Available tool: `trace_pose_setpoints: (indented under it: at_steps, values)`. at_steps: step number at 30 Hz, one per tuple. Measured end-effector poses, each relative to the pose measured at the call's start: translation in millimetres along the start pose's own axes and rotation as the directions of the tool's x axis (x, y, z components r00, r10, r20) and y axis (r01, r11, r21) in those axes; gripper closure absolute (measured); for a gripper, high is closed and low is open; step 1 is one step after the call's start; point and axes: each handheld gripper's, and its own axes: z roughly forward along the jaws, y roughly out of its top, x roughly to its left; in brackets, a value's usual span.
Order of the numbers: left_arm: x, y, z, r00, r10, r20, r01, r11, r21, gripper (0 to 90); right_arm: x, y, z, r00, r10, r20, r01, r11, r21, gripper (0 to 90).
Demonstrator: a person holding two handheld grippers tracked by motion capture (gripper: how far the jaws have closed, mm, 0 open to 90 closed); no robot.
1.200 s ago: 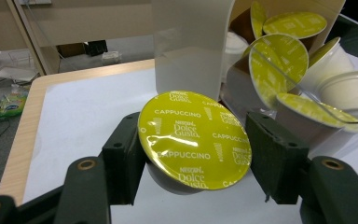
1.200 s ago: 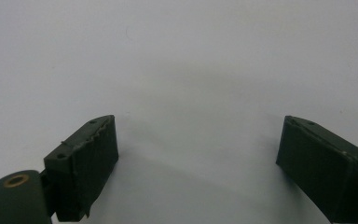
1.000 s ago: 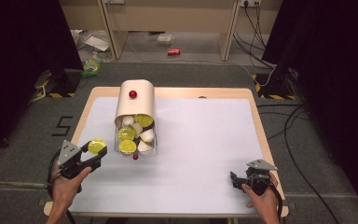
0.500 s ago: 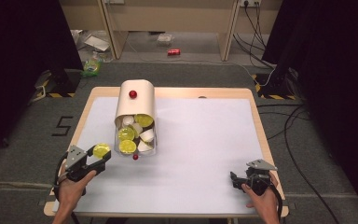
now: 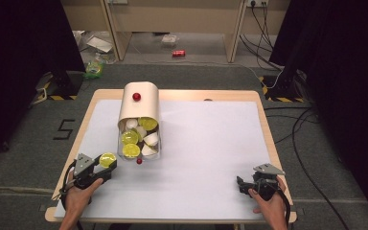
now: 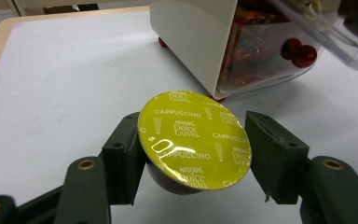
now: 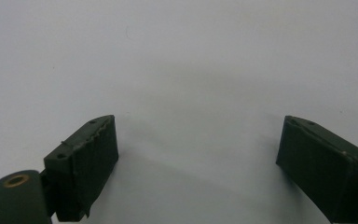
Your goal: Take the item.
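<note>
A white sheet covers a wooden bench (image 5: 263,124) in a dim room with dark curtains at both sides and cables on the grey floor. In the lower left of the high view, the left gripper (image 5: 106,163) grasps a coffee capsule (image 5: 107,159) between its fingers, just off the lower left corner of the cream dispenser (image 5: 139,109) that lies near the middle of the sheet. The dispenser's clear drawer (image 5: 140,142) holds more yellow-lidded and white capsules, and a small red knob (image 5: 136,97) sits on its top. In the lower right of the same view, the right gripper (image 5: 240,184) rests low over bare sheet, well apart from everything else.

The left gripper view brings out what the overhead camera cannot: the capsule (image 6: 195,140) has a shiny yellow foil lid printed "Cappuccino" and "Nescafé Dolce Gusto" over a darker body, tilted toward the lens, with one black finger (image 6: 123,156) touching each side. Behind it, at the upper right of that frame, the dispenser's side wall (image 6: 196,42) and red balls behind clear plastic appear. The right gripper view shows its fingers (image 7: 86,163) spread wide over plain white sheet, holding nothing.
</note>
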Motion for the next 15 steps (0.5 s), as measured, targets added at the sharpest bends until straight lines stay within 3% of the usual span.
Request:
trace_pose_setpoints:
  at_steps: [15]
  values:
    - [1.9,-6.0,6.1,0.9999,-0.012,0.003,0.011,0.9996,0.026,40.0,0.0,0.0,0.0,1.0000,0.000,0.000,0.000,1.000,0.000,12.7]
